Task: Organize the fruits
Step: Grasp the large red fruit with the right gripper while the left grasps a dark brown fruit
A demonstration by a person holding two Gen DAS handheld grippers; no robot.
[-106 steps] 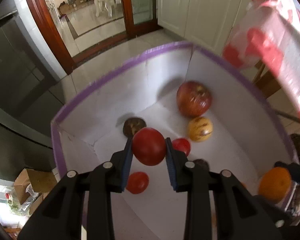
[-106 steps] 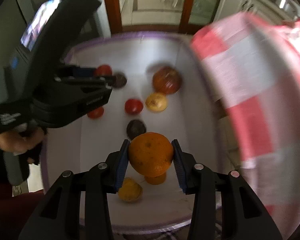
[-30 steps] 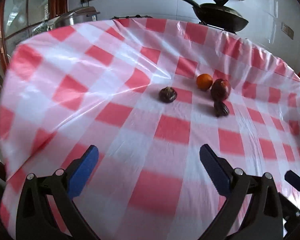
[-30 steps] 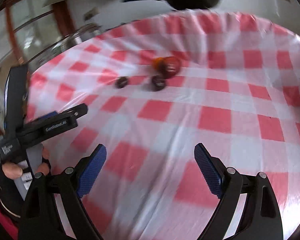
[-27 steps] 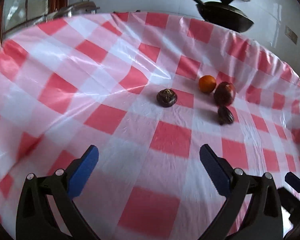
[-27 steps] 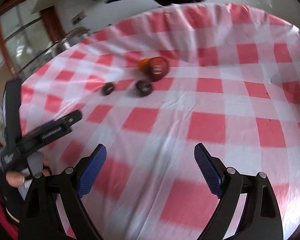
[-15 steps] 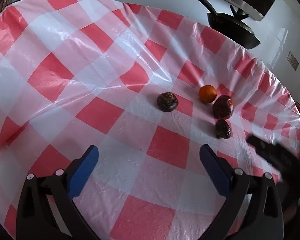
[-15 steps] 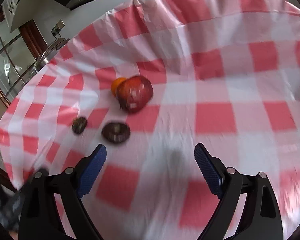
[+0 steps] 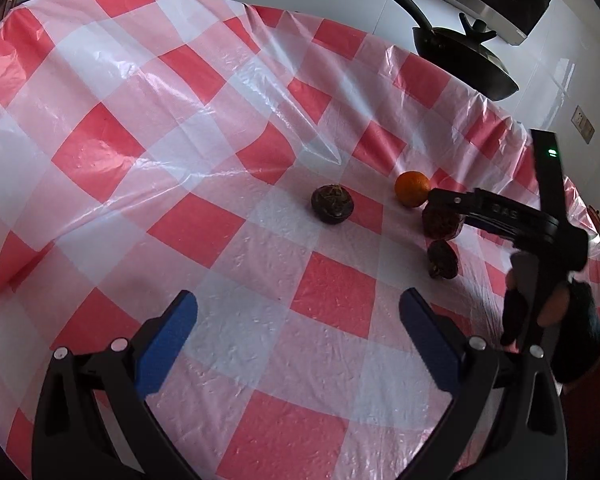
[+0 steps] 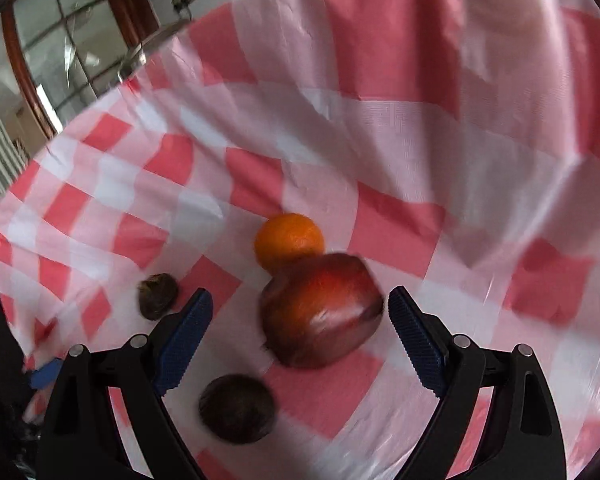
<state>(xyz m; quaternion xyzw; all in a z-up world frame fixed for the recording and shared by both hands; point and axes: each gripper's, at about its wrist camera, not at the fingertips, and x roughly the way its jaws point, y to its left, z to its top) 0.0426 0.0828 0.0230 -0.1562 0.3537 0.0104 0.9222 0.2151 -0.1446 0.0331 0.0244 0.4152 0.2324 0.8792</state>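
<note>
- The right gripper is hanging wide open around the big red apple, with nothing pinched yet. The apple is sitting on the table between the two blue pads, touching neither.
- The left gripper is also spread wide open and empty, hovering over the tablecloth, well apart from the fruits.
- The apple is looking round, smooth and shiny, so it could be slipping out or rolling away if the pads are closing off-centre.
- The orange is sitting just behind the apple, maybe touching it. A push on the apple could be sending the orange rolling too.
- A dark, rough, round fruit is lying near the left pad, so that pad could be bumping it.
- Another dark fruit is sitting alone farther off.
- The tablecloth is thin, crinkly plastic with red and white squares. It could be bunching up if a pad is dragging on it.
</note>
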